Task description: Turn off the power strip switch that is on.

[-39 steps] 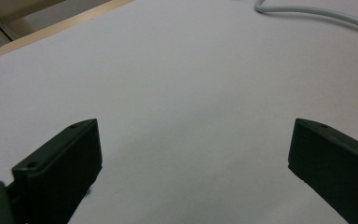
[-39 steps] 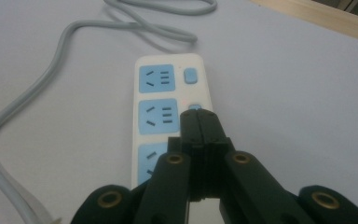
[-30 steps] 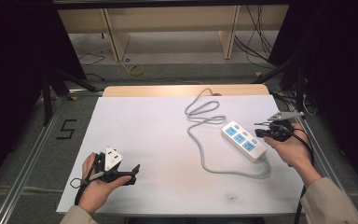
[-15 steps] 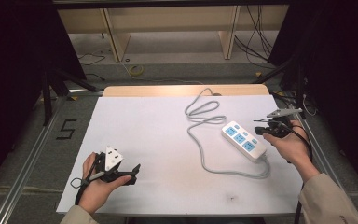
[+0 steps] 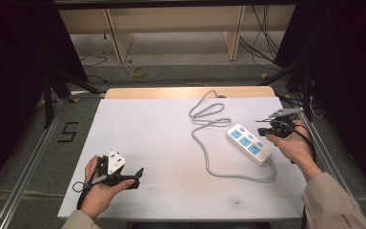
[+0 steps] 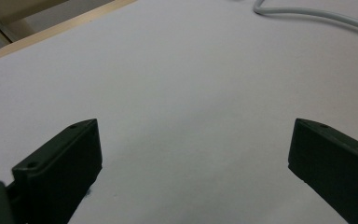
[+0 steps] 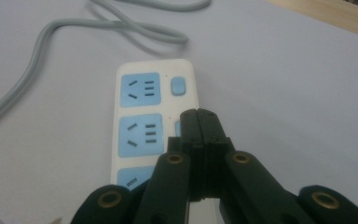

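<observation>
Drifting a little, right gripper (image 7: 200, 114), jaws pressed together on nothing, now hovering over the middle switch of the power strip (image 5: 249, 144) lying at the table's (image 5: 162, 143) right side. Probably getting ready to press. Staying put, left gripper (image 5: 136, 172), jaws apart.

The right gripper (image 5: 263, 132) now sits slightly farther from the person and a touch right of its earlier spot, its closed jaws beside the right edge of the power strip (image 5: 249, 143) instead of over that edge. In the right gripper view, its tips (image 7: 200, 116) hover by the middle switch
</observation>
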`<state>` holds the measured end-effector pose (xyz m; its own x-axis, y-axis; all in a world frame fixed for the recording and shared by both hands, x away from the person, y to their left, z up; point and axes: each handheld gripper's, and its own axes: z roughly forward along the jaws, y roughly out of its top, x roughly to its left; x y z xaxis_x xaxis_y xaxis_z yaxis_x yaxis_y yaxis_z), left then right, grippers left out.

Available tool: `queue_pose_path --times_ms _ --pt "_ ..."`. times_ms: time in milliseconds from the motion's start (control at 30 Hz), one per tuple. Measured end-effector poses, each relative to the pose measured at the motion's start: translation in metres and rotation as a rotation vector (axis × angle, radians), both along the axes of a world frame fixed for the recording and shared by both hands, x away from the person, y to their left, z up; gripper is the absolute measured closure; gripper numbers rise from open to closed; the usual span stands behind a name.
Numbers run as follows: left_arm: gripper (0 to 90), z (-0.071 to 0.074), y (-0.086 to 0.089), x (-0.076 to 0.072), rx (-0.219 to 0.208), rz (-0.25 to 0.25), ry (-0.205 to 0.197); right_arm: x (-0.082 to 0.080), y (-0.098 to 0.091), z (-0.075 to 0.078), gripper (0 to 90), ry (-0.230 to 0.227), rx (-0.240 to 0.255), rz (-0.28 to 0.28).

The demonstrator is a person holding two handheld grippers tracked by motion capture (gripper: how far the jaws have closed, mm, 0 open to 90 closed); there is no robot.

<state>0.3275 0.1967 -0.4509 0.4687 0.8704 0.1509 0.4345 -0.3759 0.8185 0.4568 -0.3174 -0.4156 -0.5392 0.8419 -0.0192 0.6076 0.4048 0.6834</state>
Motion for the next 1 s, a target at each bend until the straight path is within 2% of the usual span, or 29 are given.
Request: queue_pose_path --times_ms 400,933,1000 --pt "2.3 0.000 -0.001 0.000 0.001 -0.003 -0.003 0.010 0.004 -0.001 90.0 0.014 -0.014 0.004" --pt "2.3 0.000 -0.001 0.000 0.003 -0.005 -0.004 0.024 0.013 -0.007 90.0 0.069 -0.042 0.022" --pt "2.5 0.000 -0.001 0.000 0.003 -0.004 -0.007 0.027 0.015 -0.009 90.0 0.090 -0.048 0.022"
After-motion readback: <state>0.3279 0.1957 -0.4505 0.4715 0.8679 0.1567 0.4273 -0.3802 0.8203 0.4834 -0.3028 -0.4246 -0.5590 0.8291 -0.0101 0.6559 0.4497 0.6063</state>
